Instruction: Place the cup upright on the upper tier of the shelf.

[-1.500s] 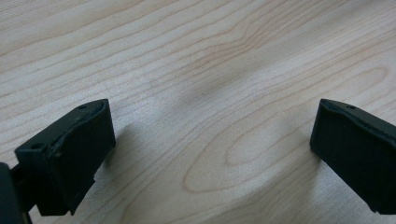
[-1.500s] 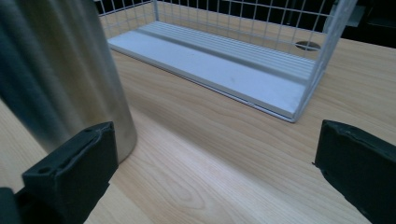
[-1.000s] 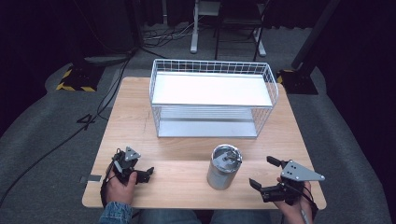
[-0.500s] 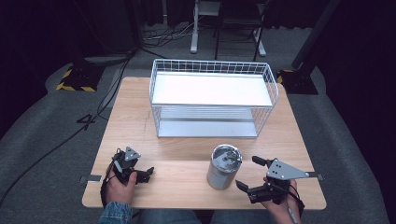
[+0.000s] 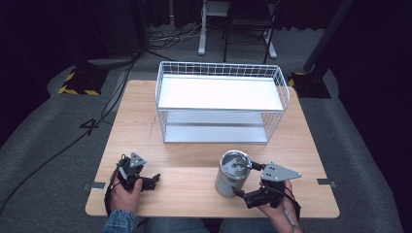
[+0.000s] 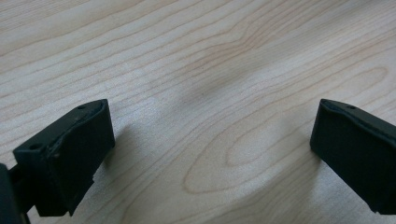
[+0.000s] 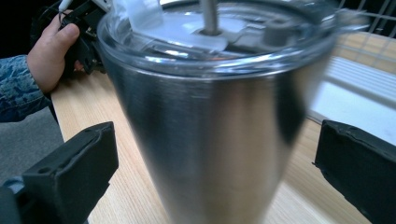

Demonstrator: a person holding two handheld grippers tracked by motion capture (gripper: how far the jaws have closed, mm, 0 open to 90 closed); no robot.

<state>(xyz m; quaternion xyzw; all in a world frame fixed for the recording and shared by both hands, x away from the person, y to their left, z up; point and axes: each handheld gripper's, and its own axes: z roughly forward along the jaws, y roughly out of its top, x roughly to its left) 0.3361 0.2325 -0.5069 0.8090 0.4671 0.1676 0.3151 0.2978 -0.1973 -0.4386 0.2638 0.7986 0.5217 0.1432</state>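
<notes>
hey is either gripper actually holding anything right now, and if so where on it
Nothing is held. The right gripper is open, its jaws on either side of the steel tumbler at mid-body with gaps both sides. The left gripper is open over bare table.

Black two-jaw left gripper (image 5: 145, 180) and right gripper (image 5: 247, 180), grey three-cornered plates on top; blue denim sleeve (image 5: 119, 222) at left

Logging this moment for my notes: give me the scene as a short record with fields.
surface: wooden table
object in hand's reach: steel tumbler, upright, clear lid on
right gripper: open, jaws either side of the tumbler, not touching
left gripper: open, low over bare wood
behind: white wire basket, on the table
</notes>
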